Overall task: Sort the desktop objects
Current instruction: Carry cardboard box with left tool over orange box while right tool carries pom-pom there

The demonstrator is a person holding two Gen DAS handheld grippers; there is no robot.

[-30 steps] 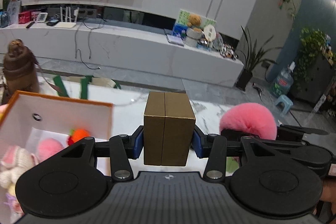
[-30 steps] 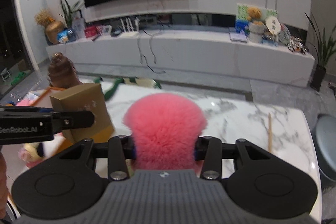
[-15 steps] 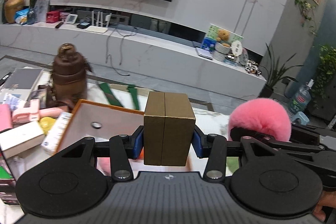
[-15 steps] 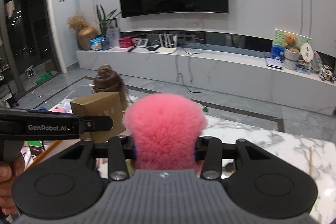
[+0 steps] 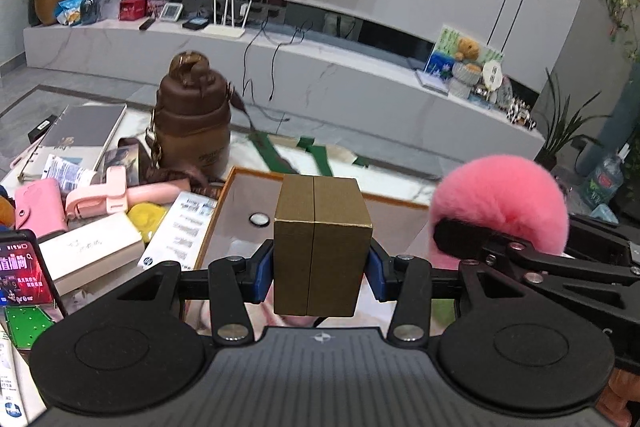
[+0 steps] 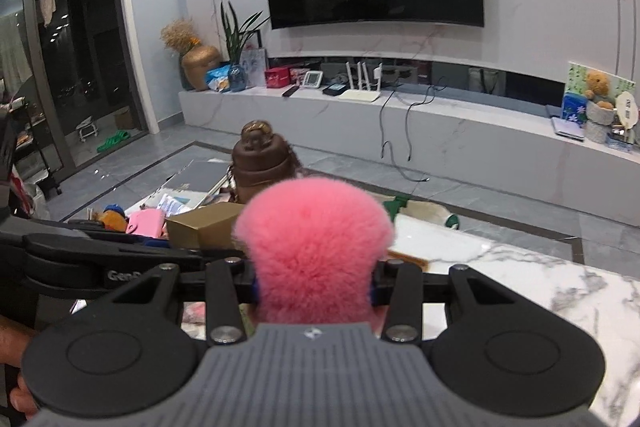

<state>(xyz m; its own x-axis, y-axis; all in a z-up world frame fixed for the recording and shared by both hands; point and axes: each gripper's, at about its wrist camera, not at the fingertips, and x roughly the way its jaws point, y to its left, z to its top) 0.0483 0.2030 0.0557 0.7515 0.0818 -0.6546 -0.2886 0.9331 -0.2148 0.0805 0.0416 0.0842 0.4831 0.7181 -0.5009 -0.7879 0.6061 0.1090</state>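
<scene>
We see a matte gold-brown box (image 5: 322,247) between blue pads (image 5: 262,273) on black fingers, and a bright pink fluffy pompom (image 6: 314,247). The table (image 6: 560,291) is white marble with grey veins. Near its far edge stands a glossy chocolate-brown bottle (image 5: 192,119). An open box (image 5: 240,223) has an orange rim and a pale inside. Around it lie a pink wallet (image 5: 40,211), a pale pink case (image 5: 120,193), something yellow (image 5: 146,217), a white box (image 5: 90,253) and dark green straps (image 5: 276,155).
</scene>
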